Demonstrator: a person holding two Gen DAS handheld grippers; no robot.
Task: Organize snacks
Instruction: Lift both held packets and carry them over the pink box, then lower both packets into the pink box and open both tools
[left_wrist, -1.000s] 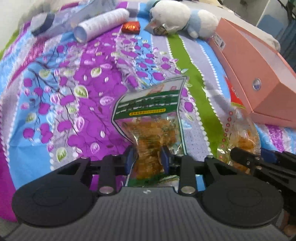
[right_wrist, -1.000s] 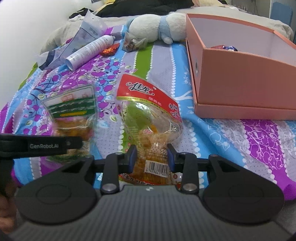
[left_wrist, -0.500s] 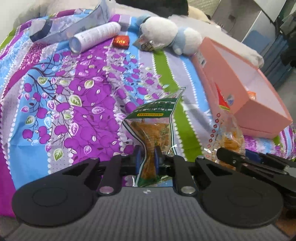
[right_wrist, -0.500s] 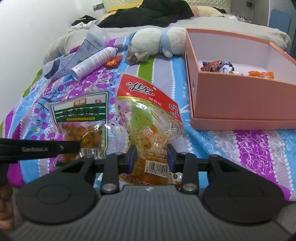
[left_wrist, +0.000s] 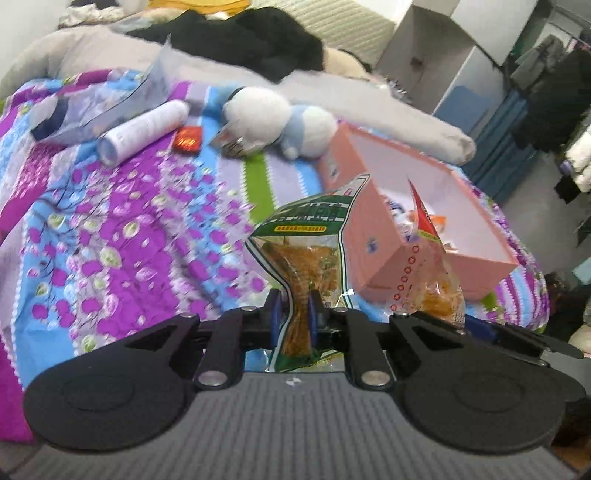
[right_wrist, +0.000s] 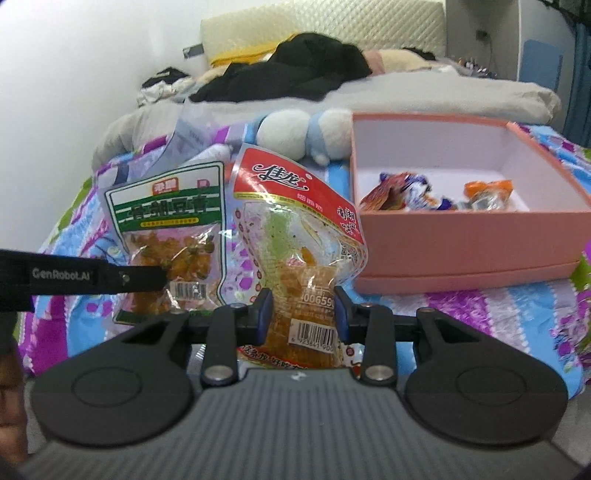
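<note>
My left gripper (left_wrist: 295, 314) is shut on a green-topped snack bag (left_wrist: 310, 254) of orange pieces and holds it up off the bed; it also shows in the right wrist view (right_wrist: 173, 236). My right gripper (right_wrist: 303, 314) is shut on a red-topped snack bag (right_wrist: 295, 229), held upright; it also shows in the left wrist view (left_wrist: 428, 258). A pink open box (right_wrist: 469, 251) lies on the bed to the right, with a few wrapped snacks (right_wrist: 402, 192) inside. In the left wrist view the box (left_wrist: 373, 236) lies just behind both bags.
On the flowered bedspread (left_wrist: 110, 221) lie a white tube (left_wrist: 144, 129), a small red packet (left_wrist: 189, 138), a silver wrapper (left_wrist: 231, 142), a white and blue plush toy (left_wrist: 280, 122) and a clear plastic bag (left_wrist: 99, 107). Dark clothes (right_wrist: 295, 70) are heaped at the bed's head.
Both grippers have lifted their bags up off the bedspread. The views now look higher, into the pink box. The left gripper's jaws have closed tighter on the green-topped bag.
</note>
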